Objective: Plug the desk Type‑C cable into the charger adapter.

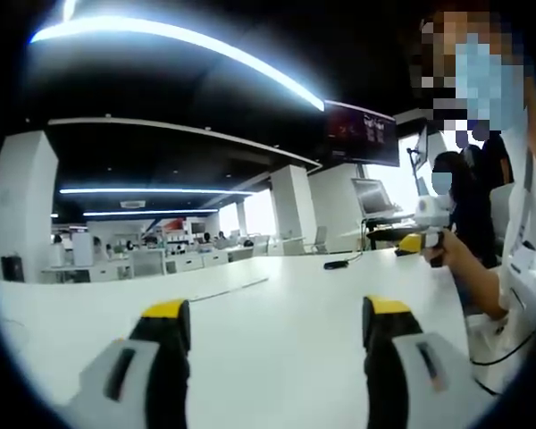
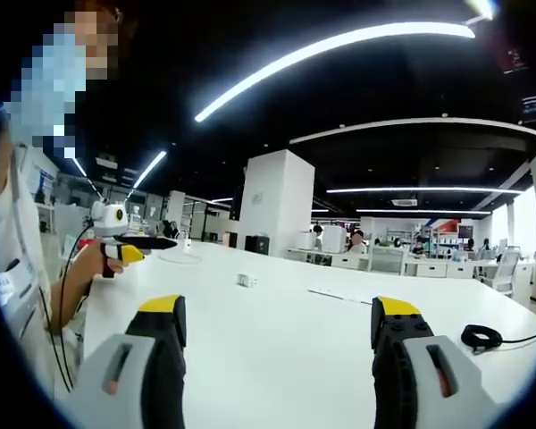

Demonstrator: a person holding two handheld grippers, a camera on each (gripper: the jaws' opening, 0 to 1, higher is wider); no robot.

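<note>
My left gripper stands open over the white table, nothing between its yellow-tipped jaws. A black cable lies on the far part of the table. A hand holds my right gripper at the right edge. In the right gripper view my right gripper is open and holds nothing. A small white block, which may be the charger adapter, sits ahead of it. A thin white cable lies to the block's right, and a coiled black cable at the far right. The left gripper is at the left, in a hand.
A person in white stands at the table's edge. A laptop and a wall screen are beyond the table. Pillars, desks and seated people fill the office behind.
</note>
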